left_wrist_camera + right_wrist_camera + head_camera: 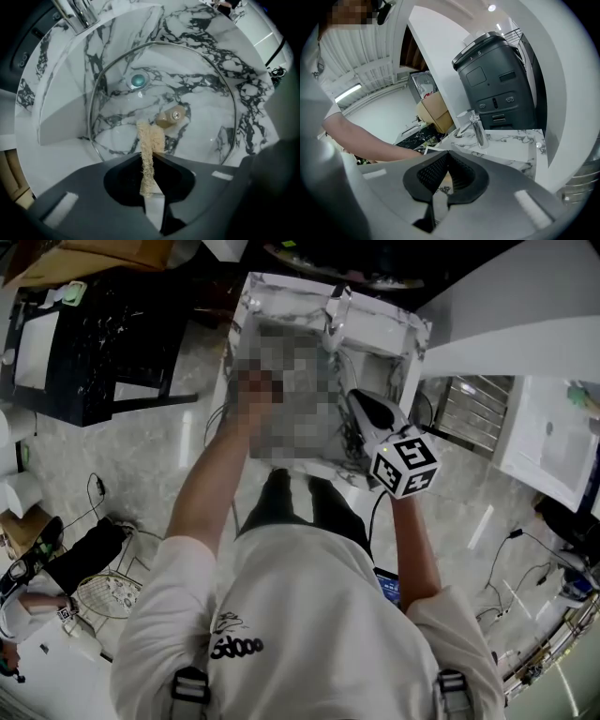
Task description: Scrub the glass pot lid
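Note:
The glass pot lid [197, 93] leans inside the marble sink [61, 117], its tan knob [171, 116] facing me. My left gripper [149, 157] is shut on a strip of pale loofah scrubber [149, 140], whose tip lies against the lid just left of the knob. In the head view a mosaic patch covers that gripper and the lid. My right gripper [352, 397] reaches over the sink's right side, marker cube [405, 465] toward me. In its own view the right gripper [446, 157] has its jaws closed together and I see nothing between the pads.
The chrome faucet [336, 315] stands at the sink's back edge, and also shows as the faucet [479, 130]. The drain [138, 80] lies behind the lid. A dark appliance [497, 84] sits behind the sink. A dish rack [473, 409] is to the right; cables lie on the floor [141, 456].

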{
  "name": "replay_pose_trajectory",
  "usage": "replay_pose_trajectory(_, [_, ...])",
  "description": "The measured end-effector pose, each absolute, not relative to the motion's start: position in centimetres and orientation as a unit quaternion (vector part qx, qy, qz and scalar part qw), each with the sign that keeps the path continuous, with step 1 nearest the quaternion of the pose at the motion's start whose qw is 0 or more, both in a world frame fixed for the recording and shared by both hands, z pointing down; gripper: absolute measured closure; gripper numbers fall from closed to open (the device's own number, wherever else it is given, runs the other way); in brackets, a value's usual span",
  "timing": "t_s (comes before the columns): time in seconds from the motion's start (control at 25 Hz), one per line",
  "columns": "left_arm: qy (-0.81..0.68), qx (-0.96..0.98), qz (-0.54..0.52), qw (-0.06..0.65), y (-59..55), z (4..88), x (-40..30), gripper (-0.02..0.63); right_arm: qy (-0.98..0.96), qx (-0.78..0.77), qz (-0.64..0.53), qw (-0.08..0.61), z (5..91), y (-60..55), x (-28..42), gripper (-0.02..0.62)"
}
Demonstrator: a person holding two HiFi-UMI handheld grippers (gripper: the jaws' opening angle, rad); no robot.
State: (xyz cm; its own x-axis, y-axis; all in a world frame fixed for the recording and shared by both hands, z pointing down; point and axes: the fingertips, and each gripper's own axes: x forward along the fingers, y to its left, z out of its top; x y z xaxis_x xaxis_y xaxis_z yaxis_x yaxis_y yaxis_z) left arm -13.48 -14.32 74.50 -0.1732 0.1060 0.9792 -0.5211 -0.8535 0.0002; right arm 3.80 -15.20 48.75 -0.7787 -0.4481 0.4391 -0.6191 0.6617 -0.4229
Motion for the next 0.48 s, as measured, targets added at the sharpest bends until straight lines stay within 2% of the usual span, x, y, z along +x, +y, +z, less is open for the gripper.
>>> replay_pose_trajectory(0.48, [-0.264, 0.661, 0.692, 0.118, -21.4, 73.4, -12.0, 0.561, -0.890, 0.327, 0.275, 0.162, 49.1, -14.9, 5.1, 0.592])
